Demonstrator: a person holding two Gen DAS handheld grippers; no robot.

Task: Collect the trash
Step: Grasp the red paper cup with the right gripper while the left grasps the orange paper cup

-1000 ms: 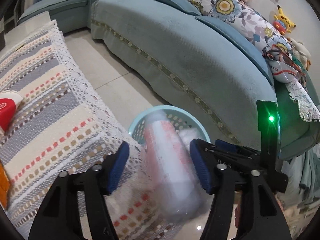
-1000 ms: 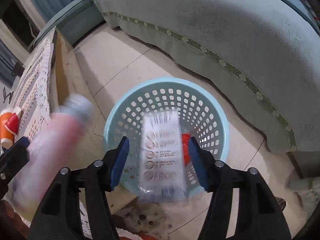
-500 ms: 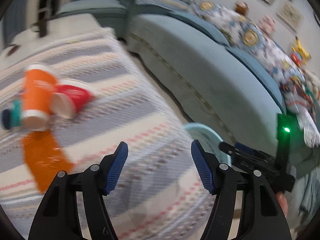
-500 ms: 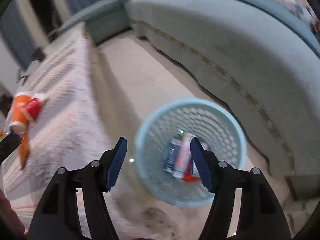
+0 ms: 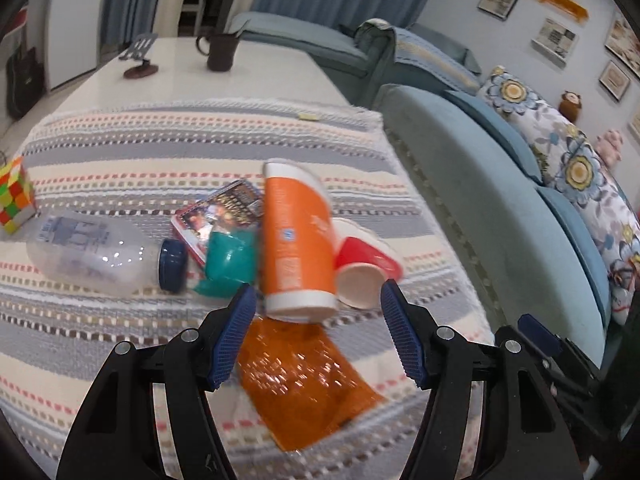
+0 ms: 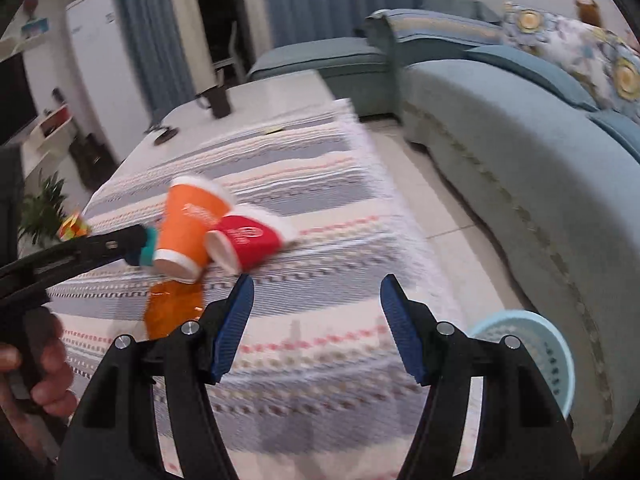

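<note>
The left hand-held gripper (image 5: 316, 320) is open, and nothing is between its blue pads (image 5: 234, 328). The right hand-held gripper (image 6: 316, 320) is open too and holds nothing. Both hang over a table (image 5: 280, 72) with a striped cloth (image 5: 120, 152) on it. Closest to the left hand-held gripper lies a flat, shiny orange wrapper (image 5: 304, 376). Just past it, an orange paper cup (image 5: 298, 236) lies on its side, and a red paper cup (image 5: 364, 264) lies touching it on the right. To the left of the orange cup there is a teal thing (image 5: 230, 258), too blurry to name, then a clear plastic bottle (image 5: 92, 252) with a dark blue cap (image 5: 173, 266), also on its side. A colorful packet (image 5: 224, 212) pokes out behind the teal thing. A puzzle cube (image 5: 14, 196) sits near the left edge. Far back on the bare table top stand a dark mug (image 5: 220, 52) and a small dark stand (image 5: 140, 56). In the right wrist view, a light blue basket (image 6: 536, 356) stands on the floor between the table and a blue sofa (image 6: 540, 168). A person's hand (image 6: 40, 368) shows at the left edge there, holding the left gripper's handle.
</note>
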